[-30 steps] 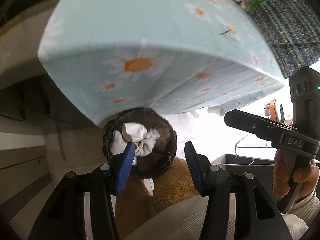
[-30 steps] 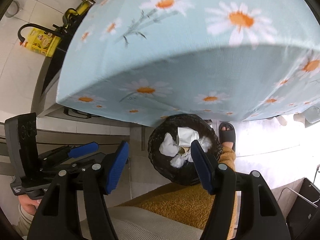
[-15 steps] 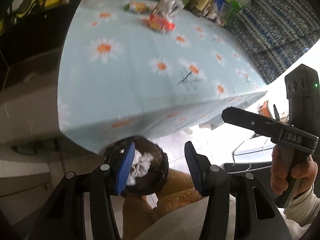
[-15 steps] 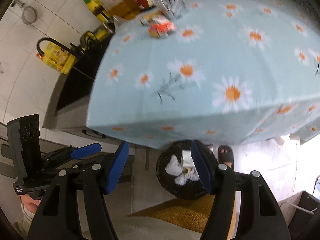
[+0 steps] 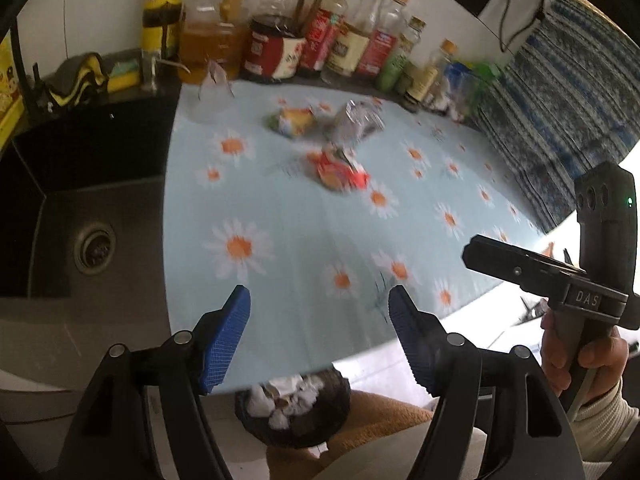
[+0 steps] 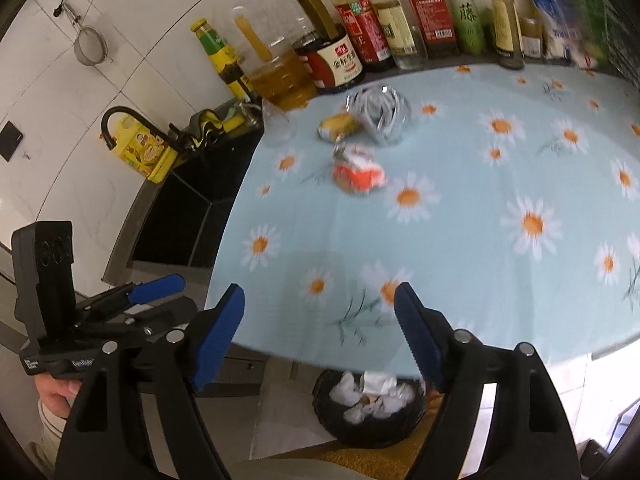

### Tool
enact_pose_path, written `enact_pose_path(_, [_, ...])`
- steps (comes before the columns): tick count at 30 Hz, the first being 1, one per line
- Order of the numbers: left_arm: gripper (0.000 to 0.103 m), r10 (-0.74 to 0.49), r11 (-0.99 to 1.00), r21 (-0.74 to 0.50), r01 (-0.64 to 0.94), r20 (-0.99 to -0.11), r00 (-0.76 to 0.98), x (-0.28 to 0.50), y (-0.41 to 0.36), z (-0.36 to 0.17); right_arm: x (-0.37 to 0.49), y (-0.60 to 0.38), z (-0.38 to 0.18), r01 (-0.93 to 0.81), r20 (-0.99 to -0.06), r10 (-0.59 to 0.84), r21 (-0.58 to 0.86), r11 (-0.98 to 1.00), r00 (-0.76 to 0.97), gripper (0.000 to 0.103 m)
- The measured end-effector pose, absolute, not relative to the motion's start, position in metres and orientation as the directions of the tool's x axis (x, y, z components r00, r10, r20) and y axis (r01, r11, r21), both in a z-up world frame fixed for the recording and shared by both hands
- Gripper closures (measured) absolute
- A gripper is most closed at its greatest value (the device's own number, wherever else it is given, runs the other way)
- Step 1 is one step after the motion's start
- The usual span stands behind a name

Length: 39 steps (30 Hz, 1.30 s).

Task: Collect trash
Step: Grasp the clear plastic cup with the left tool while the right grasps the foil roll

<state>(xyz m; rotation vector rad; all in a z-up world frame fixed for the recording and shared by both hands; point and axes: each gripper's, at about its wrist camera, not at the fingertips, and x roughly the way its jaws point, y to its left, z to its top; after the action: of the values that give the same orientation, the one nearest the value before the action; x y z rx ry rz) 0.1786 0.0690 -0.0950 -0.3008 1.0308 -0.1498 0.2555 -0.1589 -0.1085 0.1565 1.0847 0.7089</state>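
A: We take the red wrapper (image 5: 342, 172) first; it lies mid-tablecloth (image 5: 304, 264), nearest us of the three scraps

B: Come down over it, pads astride. Our left gripper (image 5: 320, 336) and right gripper (image 6: 320, 336) have just been opening: both wide, nothing between them, touching nothing

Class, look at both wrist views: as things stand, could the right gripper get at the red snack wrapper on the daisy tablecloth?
Probably yes. The right gripper is open and empty, its jaws having just widened, and points across the tablecloth toward the red wrapper. Only bare cloth lies between them; the silver wrapper sits beyond it.
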Motion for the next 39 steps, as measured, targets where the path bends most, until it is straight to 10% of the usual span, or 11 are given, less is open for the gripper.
enact_pose_path(39, [0.019, 0.054, 0.977, -0.039, -0.211, -0.909, 0.414, 0.44, 0.156, -0.154, 0.467, -0.08, -0.143, -0.515, -0.852, 0.485, 0.331, 0.791, 0.198, 0.012])
